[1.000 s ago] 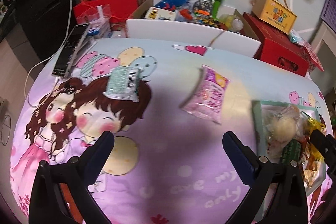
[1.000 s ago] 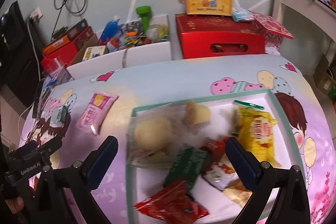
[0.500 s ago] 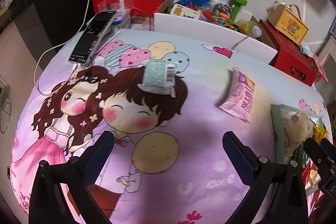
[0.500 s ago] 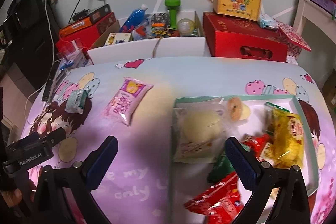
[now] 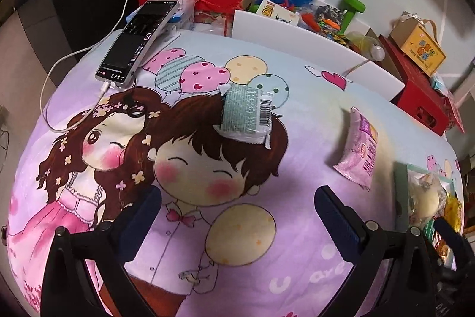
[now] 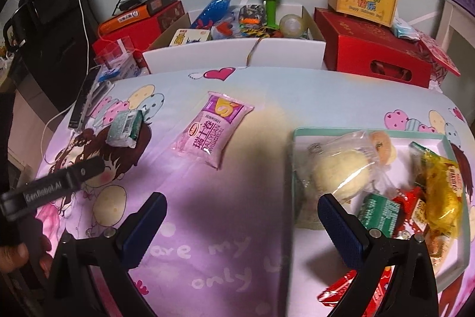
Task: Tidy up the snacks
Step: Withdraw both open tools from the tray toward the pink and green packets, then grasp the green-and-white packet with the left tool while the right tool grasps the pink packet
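A teal snack packet (image 5: 245,114) with a barcode lies on the cartoon cloth, ahead of my open left gripper (image 5: 236,208), which holds nothing. A pink snack bag (image 5: 359,147) lies further right; the right wrist view shows that pink bag (image 6: 212,129) mid-table and the teal packet (image 6: 124,129) to its left. The white tray (image 6: 454,263) at right holds a bun in clear wrap (image 6: 341,174), a yellow packet (image 6: 442,195), a green packet (image 6: 378,213) and red wrappers. My right gripper (image 6: 242,213) is open and hovers over the tray's left edge.
A phone (image 5: 138,39) on a white cable lies at the table's back left. Behind the table stand a white box of toys (image 6: 237,52), red boxes (image 6: 374,49) and a yellow carton (image 6: 362,0). A hand (image 6: 17,254) holds the left gripper's handle at lower left.
Both grippers have swung left. The left view now centres on the teal packet, and the tray has slid to its right edge. The right view has moved off the tray toward the pink bag.
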